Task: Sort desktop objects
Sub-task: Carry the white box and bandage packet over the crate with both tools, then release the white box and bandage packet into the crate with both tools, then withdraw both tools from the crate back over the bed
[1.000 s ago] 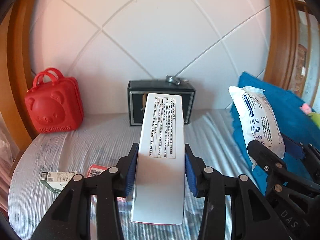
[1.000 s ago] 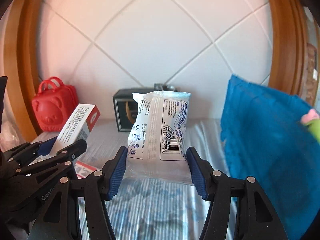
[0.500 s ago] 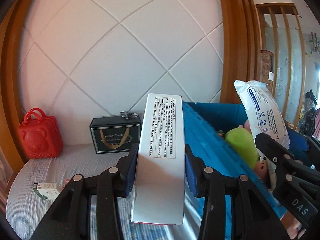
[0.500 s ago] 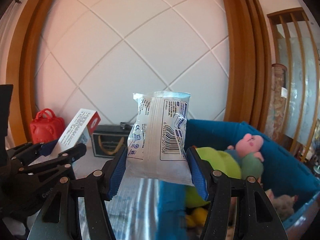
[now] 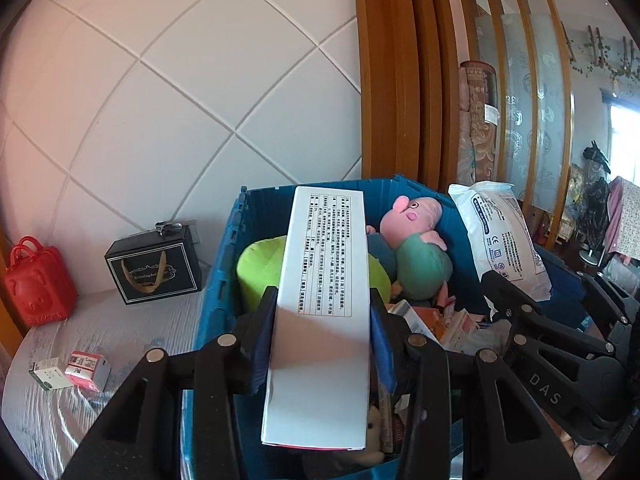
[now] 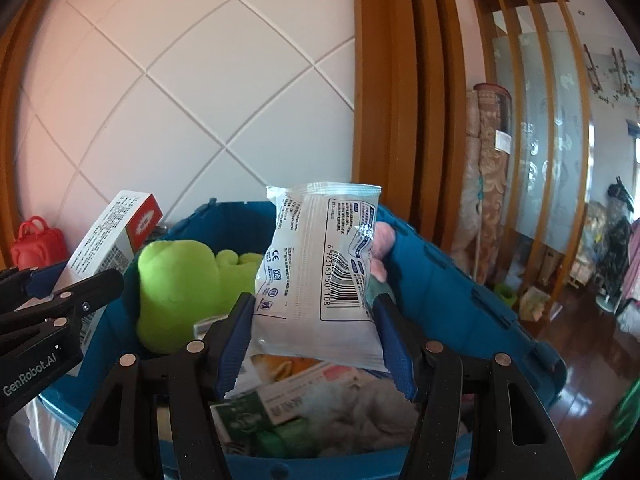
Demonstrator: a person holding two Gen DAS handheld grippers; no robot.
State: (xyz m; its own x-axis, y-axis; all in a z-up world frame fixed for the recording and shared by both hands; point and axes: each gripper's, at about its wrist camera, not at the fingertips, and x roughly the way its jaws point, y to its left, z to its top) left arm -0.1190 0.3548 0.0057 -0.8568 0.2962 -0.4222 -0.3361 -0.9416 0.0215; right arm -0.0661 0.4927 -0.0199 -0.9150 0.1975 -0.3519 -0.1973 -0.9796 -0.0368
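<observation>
Desk [image 5: 120, 320]: pale wrapped top, red case [image 5: 38, 282], black box [image 5: 154, 264], two small cartons.
Wall: white panels, wood frame.
My left hand-held gripper [image 5: 320, 344]: clamps white box [image 5: 324, 304] over blue bin [image 5: 218, 280].
My right hand-held gripper [image 6: 314, 340]: clamps wipes pack [image 6: 320, 272] over the bin.

2 small boxes [image 5: 70, 370] on the table, 1 blue bin [image 5: 224, 264], 2 plush toys [image 5: 416, 248].

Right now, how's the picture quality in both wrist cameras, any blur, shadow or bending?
Left wrist view: the box is sharp, its near half in shadow; the door frame bows from the fisheye. Right wrist view: the packet's barcode reads crisply, the bin's contents below are soft, corners go dark.
</observation>
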